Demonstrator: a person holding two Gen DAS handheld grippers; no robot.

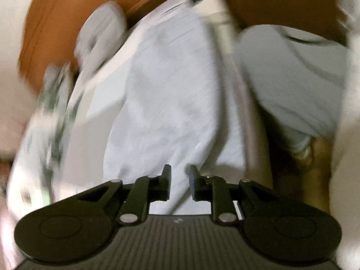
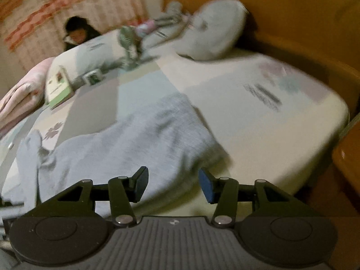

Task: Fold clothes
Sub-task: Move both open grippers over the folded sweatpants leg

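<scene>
A pale blue garment point(image 1: 162, 103) lies spread on the bed and fills the middle of the blurred left wrist view. My left gripper point(image 1: 181, 175) hovers over its near part. The jaws stand a narrow gap apart with nothing pinched between them. In the right wrist view the same kind of pale blue cloth point(image 2: 135, 139) lies rumpled on the sheet, reaching from the left edge to the middle. My right gripper point(image 2: 174, 182) is above its near edge, wide open and holding nothing.
The bed sheet point(image 2: 258, 135) is cream with faint prints. A grey pillow point(image 2: 213, 36) lies at the head, by an orange-brown headboard point(image 2: 292, 11). A pink blanket point(image 2: 22, 94) and a book point(image 2: 58, 85) lie left. A person point(image 2: 78, 33) is beyond the bed. Another grey-blue cloth point(image 1: 292, 78) lies right.
</scene>
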